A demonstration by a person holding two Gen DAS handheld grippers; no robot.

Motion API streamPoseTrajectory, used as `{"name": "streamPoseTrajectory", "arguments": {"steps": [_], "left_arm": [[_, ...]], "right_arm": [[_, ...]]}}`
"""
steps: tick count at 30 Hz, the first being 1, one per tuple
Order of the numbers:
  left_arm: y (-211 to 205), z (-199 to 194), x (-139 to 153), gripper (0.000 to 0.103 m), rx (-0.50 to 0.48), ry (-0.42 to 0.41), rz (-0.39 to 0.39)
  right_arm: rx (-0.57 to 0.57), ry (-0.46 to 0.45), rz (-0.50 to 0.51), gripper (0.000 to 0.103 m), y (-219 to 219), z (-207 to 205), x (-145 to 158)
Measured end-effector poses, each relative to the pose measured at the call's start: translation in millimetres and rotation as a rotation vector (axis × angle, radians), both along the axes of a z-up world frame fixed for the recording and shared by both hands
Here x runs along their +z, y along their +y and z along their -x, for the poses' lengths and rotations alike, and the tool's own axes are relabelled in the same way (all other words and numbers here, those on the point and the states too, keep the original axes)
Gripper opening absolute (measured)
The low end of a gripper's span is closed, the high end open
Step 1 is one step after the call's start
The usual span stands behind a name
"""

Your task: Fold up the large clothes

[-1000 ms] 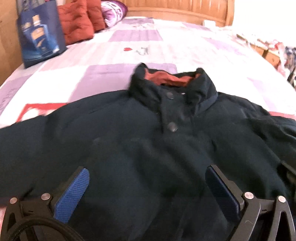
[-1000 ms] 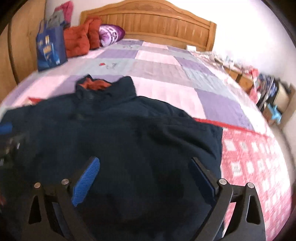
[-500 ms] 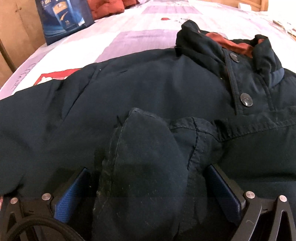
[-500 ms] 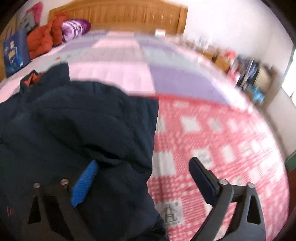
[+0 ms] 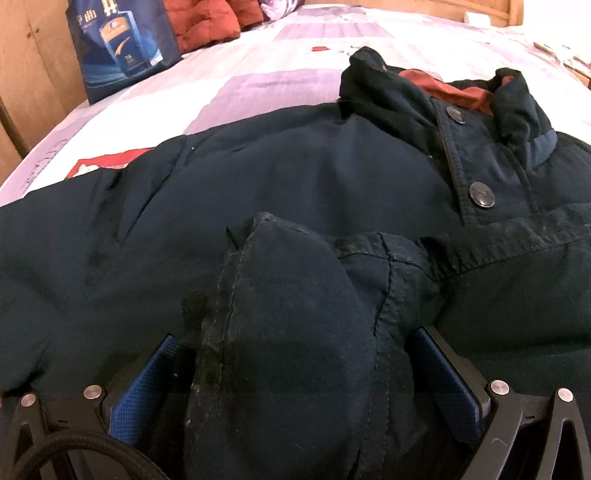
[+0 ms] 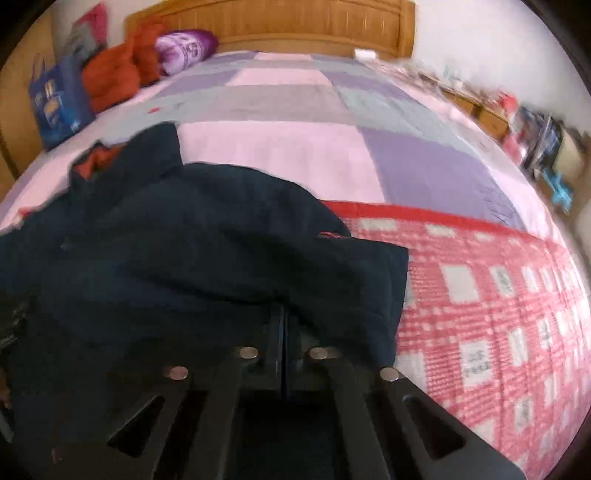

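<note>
A large dark navy jacket (image 5: pixel 295 177) with a rust-lined collar (image 5: pixel 454 90) and metal snap buttons lies front up on the bed. My left gripper (image 5: pixel 295 354) is open, its blue pads either side of a sleeve cuff (image 5: pixel 306 302) folded across the chest. In the right wrist view the jacket (image 6: pixel 177 251) fills the left half. My right gripper (image 6: pixel 282 321) is shut, its jaws pressed together on the jacket's right edge, which drapes over the fingertips.
The bed has a purple, pink and red checked quilt (image 6: pixel 480 295). A blue gift bag (image 5: pixel 122 44), red pillows (image 6: pixel 114 74) and a purple pillow (image 6: pixel 184 46) sit by the wooden headboard (image 6: pixel 280 18). Cluttered furniture (image 6: pixel 535 125) lines the right side.
My right gripper went from open to shut on the jacket's right edge. My left gripper came down low over the sleeve cuff folded on the chest and stayed open.
</note>
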State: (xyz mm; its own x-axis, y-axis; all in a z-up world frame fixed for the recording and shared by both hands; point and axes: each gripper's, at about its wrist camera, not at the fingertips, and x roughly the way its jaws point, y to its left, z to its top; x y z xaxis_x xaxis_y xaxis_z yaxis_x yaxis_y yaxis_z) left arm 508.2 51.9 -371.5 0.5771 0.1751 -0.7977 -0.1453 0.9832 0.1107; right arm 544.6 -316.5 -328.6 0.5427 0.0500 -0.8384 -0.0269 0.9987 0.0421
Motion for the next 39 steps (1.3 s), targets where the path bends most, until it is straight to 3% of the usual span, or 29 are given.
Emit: {"name": "streamPoseTrajectory", "arguments": {"steps": [2,4,7,9,10,13,17,19,21,28,31,35,39], "left_arm": [[1,1,-1,0.103,0.001,-0.006,0.002],[0,1,-1,0.103,0.001,-0.006,-0.005],[-2,1,1,0.103,-0.002,-0.001,-0.018],[-1,2,2,0.103,-0.004,-0.001,-0.013],[0,2,2,0.103,-0.006,0.0,-0.011],[-1,3,3,0.103,-0.019,0.0,-0.015],[0,2,3,0.103,-0.027,0.001,-0.009],[-1,3,3,0.103,-0.026,0.002,-0.012],[0,3,4,0.103,-0.028,0.008,-0.008],[12,16,13,0.103,-0.056,0.037,0.049],[18,31,22,0.103,-0.078,0.018,0.04],[33,55,31,0.103,-0.085,-0.003,0.025],[68,83,34,0.103,-0.048,-0.002,0.077]], "right_arm": [[0.012,0.015,0.005,0.0,1,-2,2],[0.006,0.005,0.093,0.0,18,1,6],[0.008,-0.047,0.184,0.026,51,26,12],[0.054,-0.08,0.215,0.063,79,54,14],[0.095,-0.095,0.23,0.068,93,64,11],[0.153,-0.102,0.32,0.069,114,85,-1],[-0.109,-0.072,0.242,0.069,42,90,-1],[-0.171,-0.055,0.272,0.07,25,90,-2],[-0.21,-0.026,0.201,0.07,8,89,-6],[-0.185,-0.02,0.311,0.072,25,85,-7],[-0.189,-0.036,0.356,0.072,34,88,5],[-0.092,-0.104,0.309,0.072,72,100,26],[0.033,-0.11,0.248,0.072,132,102,29]]}}
